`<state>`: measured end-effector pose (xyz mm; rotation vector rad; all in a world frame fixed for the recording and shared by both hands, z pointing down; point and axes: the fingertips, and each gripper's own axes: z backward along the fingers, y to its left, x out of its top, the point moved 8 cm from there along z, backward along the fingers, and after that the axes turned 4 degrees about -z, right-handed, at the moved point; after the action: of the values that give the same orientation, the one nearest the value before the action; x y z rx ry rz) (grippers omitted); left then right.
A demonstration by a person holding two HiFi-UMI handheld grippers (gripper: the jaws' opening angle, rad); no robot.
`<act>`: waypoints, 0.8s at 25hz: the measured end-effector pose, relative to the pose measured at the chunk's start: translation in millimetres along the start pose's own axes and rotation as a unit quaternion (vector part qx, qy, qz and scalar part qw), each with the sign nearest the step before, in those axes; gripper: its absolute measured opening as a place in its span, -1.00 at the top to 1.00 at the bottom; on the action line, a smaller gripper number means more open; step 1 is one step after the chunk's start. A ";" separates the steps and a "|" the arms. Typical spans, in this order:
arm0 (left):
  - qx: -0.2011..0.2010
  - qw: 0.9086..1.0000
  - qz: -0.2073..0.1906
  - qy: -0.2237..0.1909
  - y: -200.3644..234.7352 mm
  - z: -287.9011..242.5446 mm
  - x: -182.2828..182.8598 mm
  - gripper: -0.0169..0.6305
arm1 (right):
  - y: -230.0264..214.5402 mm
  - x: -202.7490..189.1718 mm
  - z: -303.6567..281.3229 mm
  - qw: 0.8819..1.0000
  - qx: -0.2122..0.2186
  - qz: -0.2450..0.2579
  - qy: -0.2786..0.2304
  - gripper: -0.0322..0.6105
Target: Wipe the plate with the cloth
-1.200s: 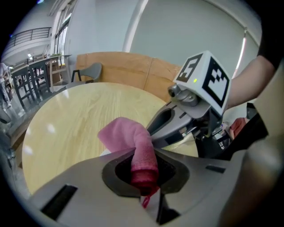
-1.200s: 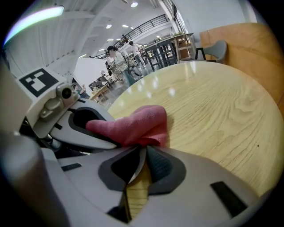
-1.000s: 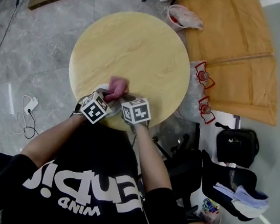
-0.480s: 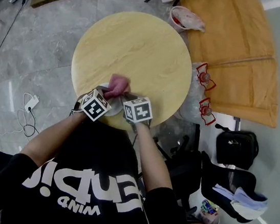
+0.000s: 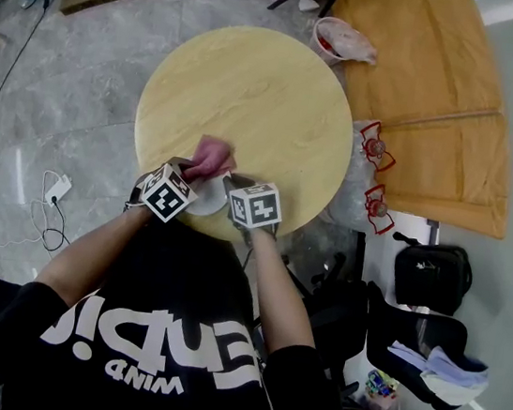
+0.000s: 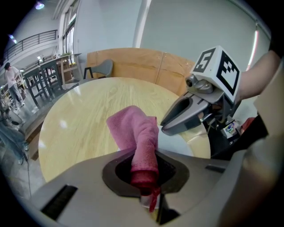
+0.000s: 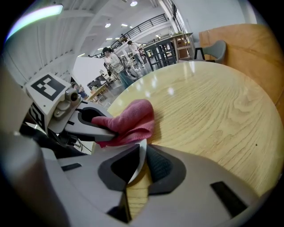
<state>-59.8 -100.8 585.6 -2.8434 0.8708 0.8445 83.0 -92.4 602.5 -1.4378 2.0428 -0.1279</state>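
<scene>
A pink cloth (image 5: 208, 158) lies bunched over the far part of a small white plate (image 5: 206, 198) near the front edge of the round wooden table (image 5: 253, 95). My left gripper (image 5: 185, 172) is shut on the pink cloth (image 6: 135, 137), which sticks out forward from between its jaws. My right gripper (image 5: 230, 189) is shut on the plate's rim (image 7: 140, 157), seen edge-on between the jaws. In the right gripper view the cloth (image 7: 131, 122) rests against the plate just beyond the jaws.
The table's far half is bare wood. Beyond its right side lie an orange sheet (image 5: 433, 92), a bowl with a bag (image 5: 337, 36) and plastic bags (image 5: 366, 167) on the floor. A black bag (image 5: 432, 267) and cables (image 5: 48, 208) lie around my seat.
Both grippers, with cloth and plate, have shifted slightly; the cloth has slid a little left across the plate and the left gripper has drawn apart from the right.
</scene>
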 end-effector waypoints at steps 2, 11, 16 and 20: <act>0.002 1.000 -0.006 -0.001 1.0 2.2 -1.1 0.80 | -0.2 -0.3 -0.1 1.000 0.002 -0.003 -0.001 0.69; 0.012 1.000 -0.017 0.001 8.9 11.5 -8.4 0.80 | 1.0 0.1 -1.8 1.000 0.005 -0.011 -0.004 0.69; 0.027 0.999 -0.018 0.001 23.0 26.1 -13.4 0.80 | 1.6 1.8 -1.3 1.000 0.003 -0.007 0.000 0.69; 0.041 0.999 -0.011 -0.011 35.0 37.9 -11.8 0.80 | -0.6 0.0 -3.3 1.000 0.009 -0.019 -0.003 0.69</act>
<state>-105.1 -116.7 563.2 -2.7619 0.8495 0.8164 81.7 -93.6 605.3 -1.4639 2.0048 -0.1579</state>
